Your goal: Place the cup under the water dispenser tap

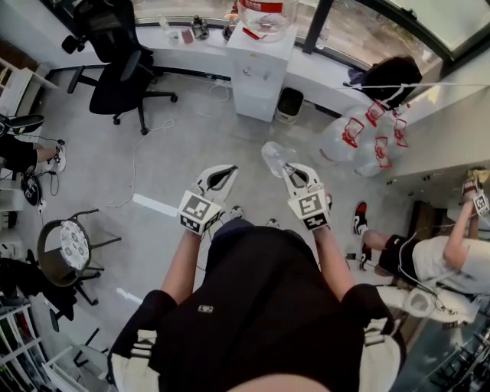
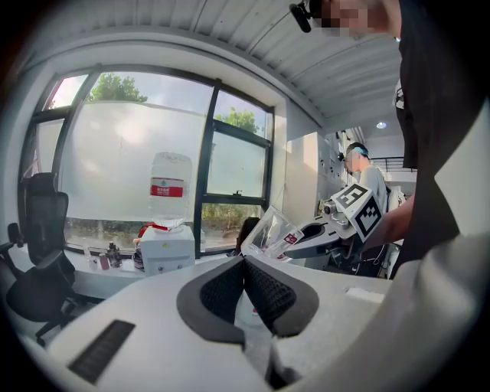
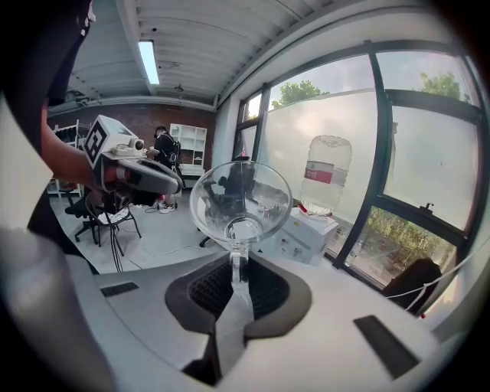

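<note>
right claw (image 3: 239,269): we have it closed on the cup, the jaws pinching a thin strip of the clear wall near the rim.
cup (image 3: 241,200): it juts out past the jaw tips, tipped over with its mouth facing back at the claw, so we look straight down into it to its base. It is empty and sits well short of the dispenser, in line with its front.
left claw (image 2: 245,282): its jaws are together with nothing between them. It is level with the right claw and just as far from the dispenser.
dispenser (image 1: 260,69): a white box against the window ledge with a bottle (image 1: 264,15) on top. Bare floor (image 1: 184,145) lies between it and us. From here we cannot make out the tap on its front.
step: we judge this to be the carry. The cup is gripped and pointed towards the dispenser, and placing has not begun.
next move: we need to close the gap to the dispenser, find the tap, and turn the right claw so the cup stands mouth up. Then we lower it onto the ledge under the tap and let go.
care: the grip is on a thin, soft wall. We expect the cup to flex or swing as it is turned, so the turn should be slow.
</note>
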The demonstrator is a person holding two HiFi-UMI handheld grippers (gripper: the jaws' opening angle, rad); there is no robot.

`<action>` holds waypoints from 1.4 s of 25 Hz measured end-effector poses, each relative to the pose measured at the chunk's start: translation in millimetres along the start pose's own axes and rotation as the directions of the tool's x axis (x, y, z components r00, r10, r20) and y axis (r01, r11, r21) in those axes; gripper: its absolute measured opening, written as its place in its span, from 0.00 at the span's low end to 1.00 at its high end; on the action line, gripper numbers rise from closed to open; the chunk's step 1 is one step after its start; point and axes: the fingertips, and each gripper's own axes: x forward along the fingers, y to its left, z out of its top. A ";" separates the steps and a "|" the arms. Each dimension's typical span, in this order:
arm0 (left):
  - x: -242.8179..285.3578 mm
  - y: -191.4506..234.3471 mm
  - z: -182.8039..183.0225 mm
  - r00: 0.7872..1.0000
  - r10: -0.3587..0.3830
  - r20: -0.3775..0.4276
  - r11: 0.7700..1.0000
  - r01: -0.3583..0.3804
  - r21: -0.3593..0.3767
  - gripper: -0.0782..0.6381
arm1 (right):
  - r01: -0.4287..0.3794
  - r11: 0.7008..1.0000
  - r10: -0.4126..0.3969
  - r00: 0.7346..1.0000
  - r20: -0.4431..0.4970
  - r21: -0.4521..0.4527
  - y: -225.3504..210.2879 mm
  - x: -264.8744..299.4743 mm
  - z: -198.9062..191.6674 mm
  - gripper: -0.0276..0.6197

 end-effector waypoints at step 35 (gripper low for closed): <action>-43.4 120.3 -21.5 1.000 -0.008 -0.016 1.000 0.007 -0.019 0.11 | 0.009 0.999 -0.008 1.000 -0.023 0.037 46.4 108.9 37.9 0.07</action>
